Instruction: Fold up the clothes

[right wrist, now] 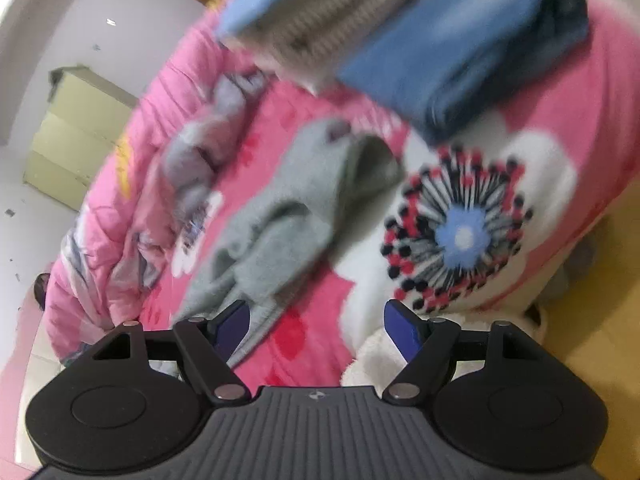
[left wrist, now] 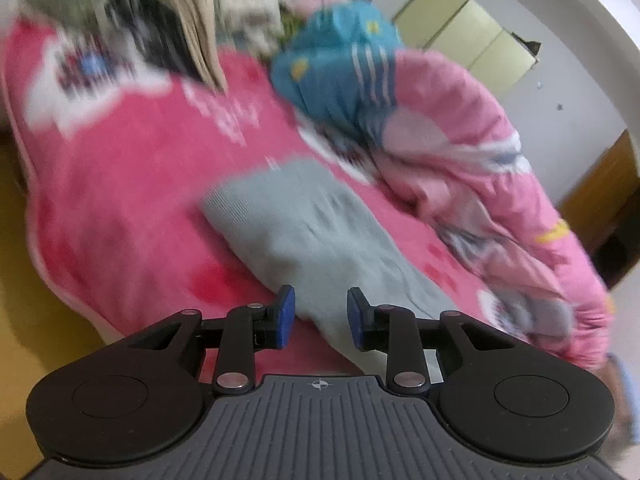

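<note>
bed, pink blanket (left wrist: pixel 132 200) | on it: grey garment (left wrist: pixel 316 232), pink quilt (left wrist: pixel 480 160), folded stacks (right wrist: pixel 460 56)

Bare pink blanket (right wrist: pixel 320 344) lies open left and right of the grey garment (right wrist: pixel 288 216); folded stacks (right wrist: pixel 460 52) crowd beyond it, a rumpled pink quilt (right wrist: pixel 120 208) walls its left

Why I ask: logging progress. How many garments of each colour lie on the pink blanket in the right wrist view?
Grey garment: 1
Dark blue folded garment: 1
Striped folded garment, light blue edge: 1
Total: 3, as far as blur allows.
</note>
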A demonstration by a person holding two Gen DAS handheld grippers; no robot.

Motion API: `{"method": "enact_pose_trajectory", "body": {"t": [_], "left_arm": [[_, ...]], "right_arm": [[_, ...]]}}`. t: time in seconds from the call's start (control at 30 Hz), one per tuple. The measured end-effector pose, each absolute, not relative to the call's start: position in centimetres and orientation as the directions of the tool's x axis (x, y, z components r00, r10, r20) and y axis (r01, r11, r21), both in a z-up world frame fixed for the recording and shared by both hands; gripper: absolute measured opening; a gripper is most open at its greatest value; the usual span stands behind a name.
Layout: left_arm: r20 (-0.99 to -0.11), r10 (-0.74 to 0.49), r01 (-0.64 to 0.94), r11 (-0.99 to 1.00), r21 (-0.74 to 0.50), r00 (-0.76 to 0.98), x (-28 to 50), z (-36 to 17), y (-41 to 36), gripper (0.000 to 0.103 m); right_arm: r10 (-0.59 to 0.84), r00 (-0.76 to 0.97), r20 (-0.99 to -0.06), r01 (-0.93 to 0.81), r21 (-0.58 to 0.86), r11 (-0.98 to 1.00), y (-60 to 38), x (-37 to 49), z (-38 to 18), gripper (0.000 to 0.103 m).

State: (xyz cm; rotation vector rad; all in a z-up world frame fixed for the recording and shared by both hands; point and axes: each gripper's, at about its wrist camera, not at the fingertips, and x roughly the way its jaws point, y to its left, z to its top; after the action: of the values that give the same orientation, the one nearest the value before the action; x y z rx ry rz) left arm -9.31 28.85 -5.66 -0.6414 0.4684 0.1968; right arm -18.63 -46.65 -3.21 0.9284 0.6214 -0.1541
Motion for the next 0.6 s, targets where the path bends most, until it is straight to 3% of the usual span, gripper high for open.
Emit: {"method": "enact_pose_trajectory", "body": {"t": [0.13,0.27,0.43,0.6], "left_arm": [[-0.437,0.110,-0.329,0.821,-0.466,0.893,-8.7,-4.9,29.1,0.034],[-0.423,0.118,-0.325,0.827,-0.458,0.898,-7.1,-5.5,28.8,0.042],[-0.421,0.171,-0.357,0.838,-0.414,0.891,-5.6,-7.0,28.4,0.048],[-0.424,0.222,-0.381,0.861,-0.338,0.878,-3.6,-8.5,28.3,0.048]], "right_arm": [[0.235,0.877,-0.418,0.146,0.700,0.699,-42.4,-14.7,0.9,0.077],[0.449,0.799,-0.401,-0.146,0.594,0.791,-33.5,-5.4,3.8,0.077],[0.629,0.592,-0.504,-0.490,0.394,0.778,-17.9,4.6,2.6,0.075],[0.610,0.443,-0.658,-0.672,0.206,0.711,-6.8,10.2,-2.0,0.069]]}}
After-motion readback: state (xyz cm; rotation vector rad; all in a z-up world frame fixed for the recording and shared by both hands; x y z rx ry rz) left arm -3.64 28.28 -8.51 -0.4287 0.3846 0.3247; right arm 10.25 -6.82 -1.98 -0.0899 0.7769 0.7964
